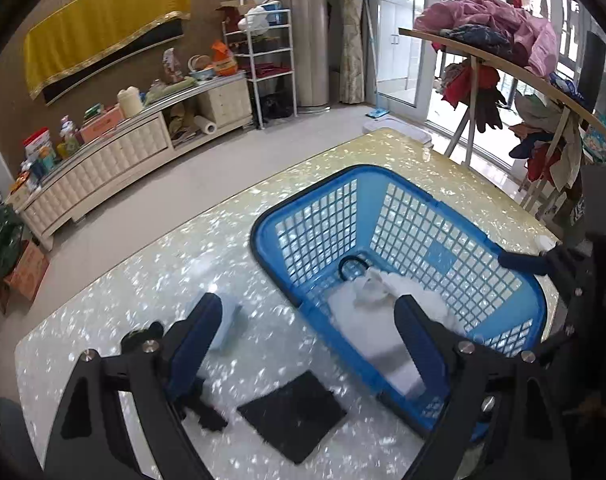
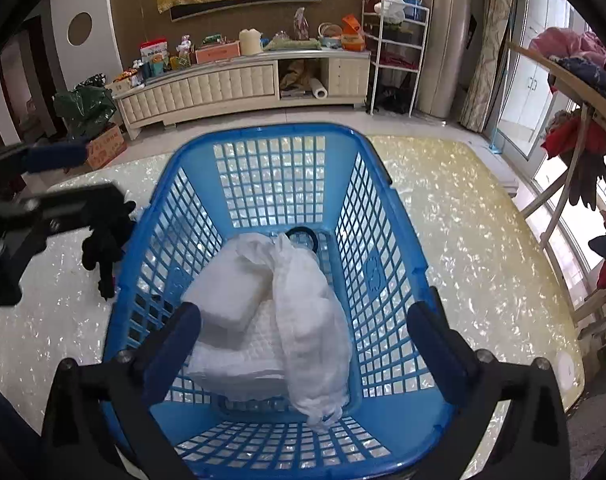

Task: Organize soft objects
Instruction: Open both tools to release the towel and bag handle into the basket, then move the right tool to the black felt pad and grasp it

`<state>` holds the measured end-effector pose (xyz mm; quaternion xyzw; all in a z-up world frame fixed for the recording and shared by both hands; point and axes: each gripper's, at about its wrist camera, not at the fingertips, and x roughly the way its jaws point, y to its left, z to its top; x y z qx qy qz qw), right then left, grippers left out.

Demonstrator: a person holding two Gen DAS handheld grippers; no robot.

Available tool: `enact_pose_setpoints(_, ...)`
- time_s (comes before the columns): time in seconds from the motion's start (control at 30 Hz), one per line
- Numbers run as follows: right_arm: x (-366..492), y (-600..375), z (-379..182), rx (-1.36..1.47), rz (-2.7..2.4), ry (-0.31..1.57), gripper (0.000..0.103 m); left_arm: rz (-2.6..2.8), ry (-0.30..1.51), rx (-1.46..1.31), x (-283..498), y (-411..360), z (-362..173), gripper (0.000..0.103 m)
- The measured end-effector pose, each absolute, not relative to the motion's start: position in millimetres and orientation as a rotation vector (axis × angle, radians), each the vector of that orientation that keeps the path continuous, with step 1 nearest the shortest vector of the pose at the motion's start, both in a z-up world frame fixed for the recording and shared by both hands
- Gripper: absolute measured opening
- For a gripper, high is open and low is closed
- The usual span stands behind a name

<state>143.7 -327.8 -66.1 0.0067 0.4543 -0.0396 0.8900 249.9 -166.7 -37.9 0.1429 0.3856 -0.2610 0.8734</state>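
A blue lattice basket point(image 1: 431, 204) point(image 2: 271, 136) stands on the shell-patterned table. Inside lie a white folded towel point(image 2: 227, 292), a white gauzy cloth point(image 2: 315, 320) and a black ring point(image 2: 301, 234). My left gripper point(image 1: 311, 324) is open and empty, above the table by the basket's left wall. Under it lie a flat black cloth point(image 1: 293, 414), a crumpled black cloth point(image 1: 209, 412) and a pale blue-white soft block point(image 1: 227, 320). My right gripper point(image 2: 303, 332) is open and empty over the basket. The left gripper point(image 2: 43, 184) also shows in the right wrist view, beside a black cloth point(image 2: 107, 240).
A cream TV cabinet point(image 1: 115, 156) with clutter stands across the floor. A clothes rack point(image 1: 515, 64) with piled garments stands to the right of the table. A cardboard box point(image 2: 107, 146) and a green bag point(image 2: 85, 106) sit on the floor.
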Motion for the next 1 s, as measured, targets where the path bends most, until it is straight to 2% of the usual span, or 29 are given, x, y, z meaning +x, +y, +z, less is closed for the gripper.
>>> enact_pose_setpoints(0.53, 120, -302, -44, -0.006, -0.066, 0.875, 0.103, -0.473, 0.844, 0.235, 197, -115, -37, 0.087)
enact_pose_setpoints(1.0, 129, -237, -47, -0.089, 0.011, 0.872, 0.103, -0.423, 0.852, 0.200, 194, -50, -42, 0.087)
